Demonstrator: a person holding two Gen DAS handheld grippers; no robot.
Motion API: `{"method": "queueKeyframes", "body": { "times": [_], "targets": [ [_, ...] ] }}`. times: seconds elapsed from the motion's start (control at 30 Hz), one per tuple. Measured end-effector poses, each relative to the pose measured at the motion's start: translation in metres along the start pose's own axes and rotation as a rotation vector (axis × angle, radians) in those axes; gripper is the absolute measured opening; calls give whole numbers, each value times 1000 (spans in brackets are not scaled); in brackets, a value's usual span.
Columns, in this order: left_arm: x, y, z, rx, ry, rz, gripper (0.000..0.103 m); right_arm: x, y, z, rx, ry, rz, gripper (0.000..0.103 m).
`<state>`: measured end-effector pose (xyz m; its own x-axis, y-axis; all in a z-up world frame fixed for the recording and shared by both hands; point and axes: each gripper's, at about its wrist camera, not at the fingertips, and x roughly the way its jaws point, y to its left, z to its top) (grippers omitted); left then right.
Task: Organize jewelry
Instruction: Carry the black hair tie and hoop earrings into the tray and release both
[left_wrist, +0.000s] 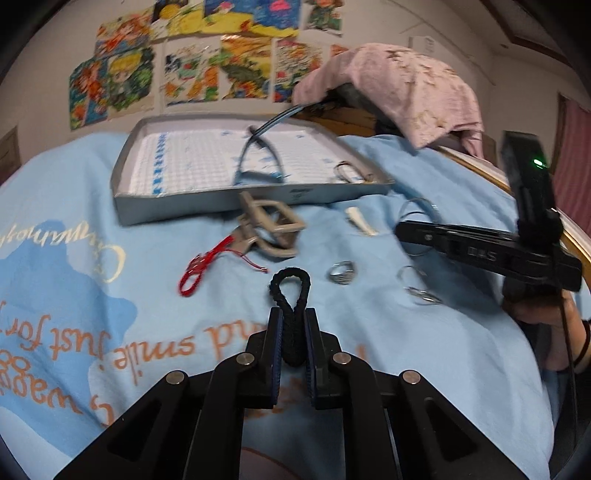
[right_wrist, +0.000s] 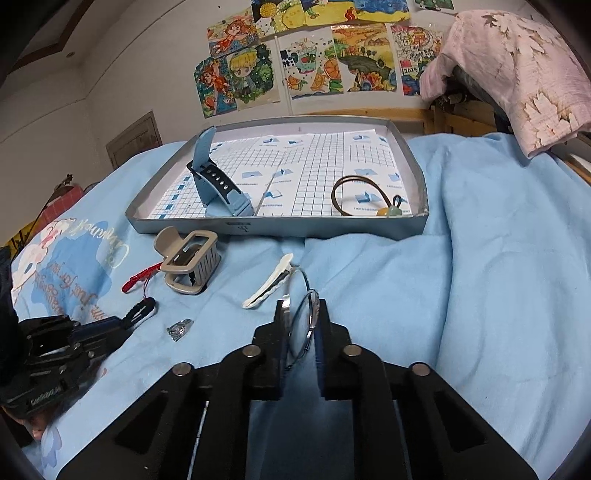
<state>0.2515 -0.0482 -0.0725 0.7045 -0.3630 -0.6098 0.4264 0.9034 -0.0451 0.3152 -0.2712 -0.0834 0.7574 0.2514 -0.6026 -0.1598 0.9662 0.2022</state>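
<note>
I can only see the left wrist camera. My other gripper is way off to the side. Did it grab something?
Observer: Yes, the right gripper is shut on a thin wire bangle.
Operator: What's the blurry blue thing in the tray?
Observer: A blue watch, propped up at the left side of the tray.
Operator: And the loop in the tray's corner?
Observer: A brown cord with a green pendant on it.
</note>
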Motion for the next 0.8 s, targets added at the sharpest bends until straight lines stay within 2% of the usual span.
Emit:
{"method": "queueKeyframes", "body": {
  "times": [0.2,0.47,0.53,0.63,0.8],
  "targets": [
    [-13,-9,5,30,-55,3,10,-12,0,0,9,-17,21,4],
    [-33,1,33,-51,-150,22,10,-39,10,10,-62,-110,33,3],
    [-31,7,45,-72,-146,42,10,-40,11,17,-69,-134,37,3],
    [-23,16,65,-66,-156,115,10,-36,14,29,-73,-167,48,3],
    [11,40,101,-126,-141,192,10,-12,18,62,-73,-207,71,3]
  ]
}}
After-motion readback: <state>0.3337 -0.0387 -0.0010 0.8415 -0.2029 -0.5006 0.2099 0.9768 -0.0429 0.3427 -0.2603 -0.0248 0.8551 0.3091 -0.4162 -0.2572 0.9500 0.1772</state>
